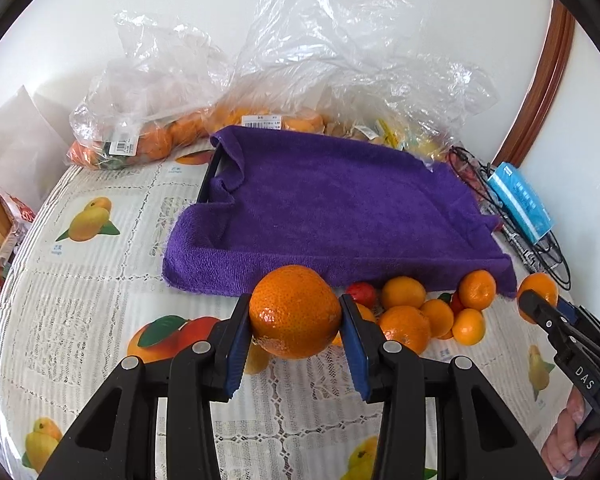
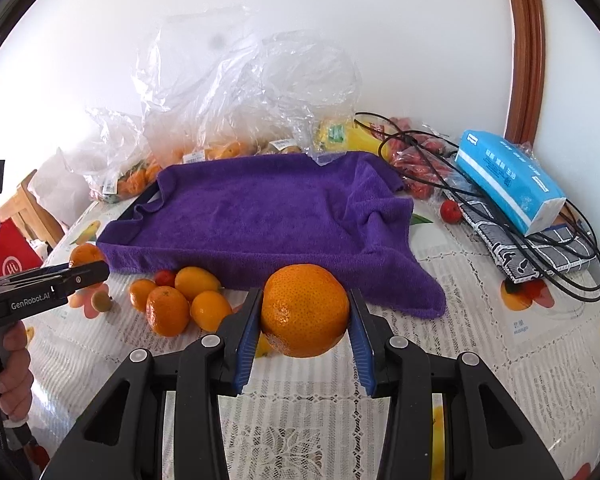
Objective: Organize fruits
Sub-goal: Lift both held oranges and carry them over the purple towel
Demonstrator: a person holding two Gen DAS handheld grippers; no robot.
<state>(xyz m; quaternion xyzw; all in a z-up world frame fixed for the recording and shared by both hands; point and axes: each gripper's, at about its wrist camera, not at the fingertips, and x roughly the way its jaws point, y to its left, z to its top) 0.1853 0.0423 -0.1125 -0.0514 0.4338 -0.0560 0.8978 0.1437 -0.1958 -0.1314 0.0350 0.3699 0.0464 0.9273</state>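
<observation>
Since we hold one orange (image 1: 295, 317) pinched in the left gripper (image 1: 296, 324) and another orange (image 2: 305, 310) in the right gripper (image 2: 305, 316), both at lower centre before the purple towel (image 1: 332, 208), rounded peel could slip from the jaws and roll across the tabletop (image 1: 80, 300).

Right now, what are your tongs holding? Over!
Left tongs shut on an orange. Right tongs shut on another orange. Purple towel tray ahead, nothing blocking.

Black gripper (image 1: 296, 340), blue pads (image 1: 236, 354).
</observation>
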